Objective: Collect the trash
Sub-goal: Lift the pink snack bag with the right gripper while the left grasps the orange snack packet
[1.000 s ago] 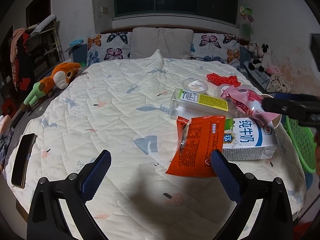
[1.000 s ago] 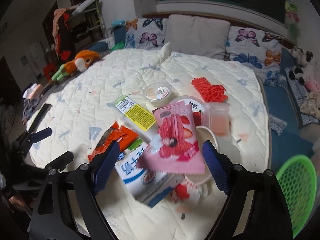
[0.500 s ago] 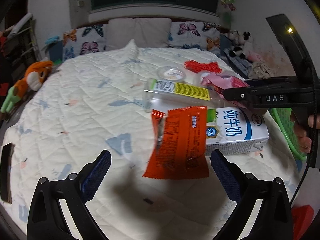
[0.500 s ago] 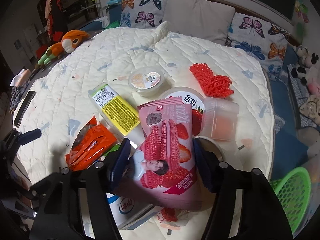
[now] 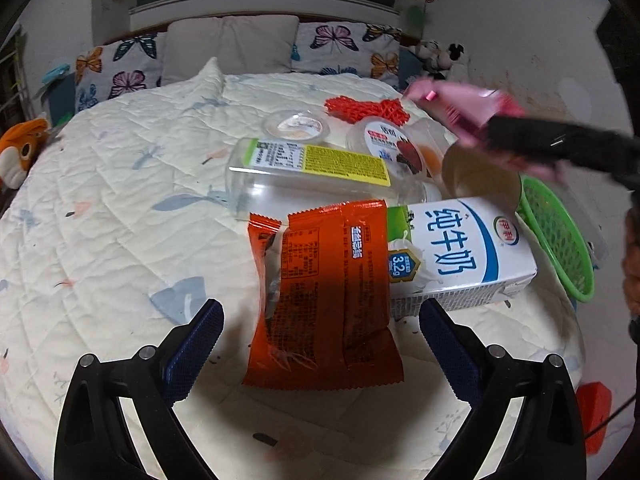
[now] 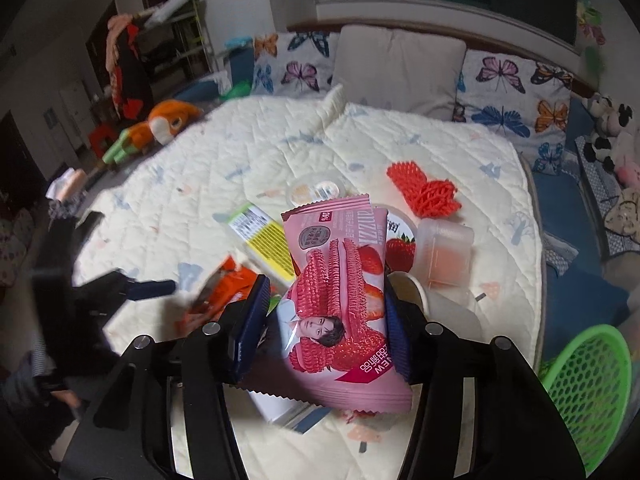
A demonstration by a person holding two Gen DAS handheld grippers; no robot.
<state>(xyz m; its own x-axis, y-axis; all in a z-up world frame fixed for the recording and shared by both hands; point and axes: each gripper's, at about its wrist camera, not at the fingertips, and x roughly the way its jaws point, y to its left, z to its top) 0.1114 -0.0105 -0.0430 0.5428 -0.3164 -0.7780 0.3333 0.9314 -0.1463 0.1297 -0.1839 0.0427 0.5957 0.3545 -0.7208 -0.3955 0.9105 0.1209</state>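
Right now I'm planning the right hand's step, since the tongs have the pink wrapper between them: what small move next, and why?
Probably carry it toward the green basket at the bed's edge. The right tongs are closing on the pink wrapper, which looks lifted off the pile; finish the pinch first.

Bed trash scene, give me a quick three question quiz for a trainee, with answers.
1. True or false: the pink snack bag lies flat on the bed.
2. Which wrapper sits between the open left gripper fingers? A orange wrapper B red foam net C milk carton
3. Fill in: the basket beside the bed is ____.

Key: 1 false: the right gripper has it lifted, jaws closing on it. 2 A, the orange wrapper, not yet gripped. 3 green.
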